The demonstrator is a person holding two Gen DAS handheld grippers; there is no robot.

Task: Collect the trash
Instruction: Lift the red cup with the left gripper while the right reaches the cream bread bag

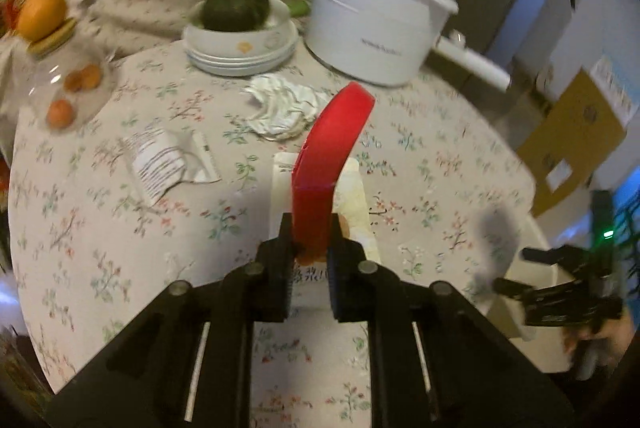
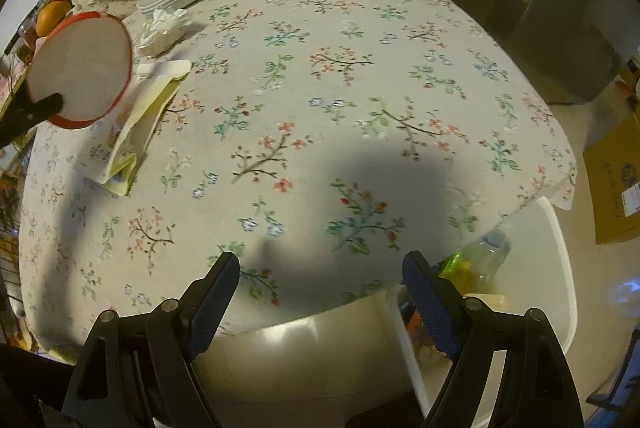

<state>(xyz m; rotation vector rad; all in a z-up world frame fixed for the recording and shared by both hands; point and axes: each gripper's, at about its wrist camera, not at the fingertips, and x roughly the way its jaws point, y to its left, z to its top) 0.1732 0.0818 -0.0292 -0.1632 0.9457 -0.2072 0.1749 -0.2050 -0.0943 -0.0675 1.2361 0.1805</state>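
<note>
My left gripper (image 1: 310, 248) is shut on a red round lid (image 1: 328, 156), held edge-on above the floral table; the right wrist view shows the lid's white inner face (image 2: 80, 68). Under it lies a flat cream food packet (image 1: 356, 196), also seen in the right wrist view (image 2: 136, 124). A crumpled white tissue (image 1: 280, 108) and a striped wrapper (image 1: 160, 160) lie farther back. My right gripper (image 2: 320, 292) is open and empty over the table's near edge, above a white bin (image 2: 552, 268) that holds a plastic bottle (image 2: 488, 248) and other trash. It also shows in the left wrist view (image 1: 560, 280).
A white electric pot (image 1: 368, 32) with a long handle stands at the back. Stacked plates hold a dark green squash (image 1: 234, 8). An orange (image 1: 40, 12) sits on a glass jar at left. A cardboard box (image 2: 616, 180) stands on the floor at right.
</note>
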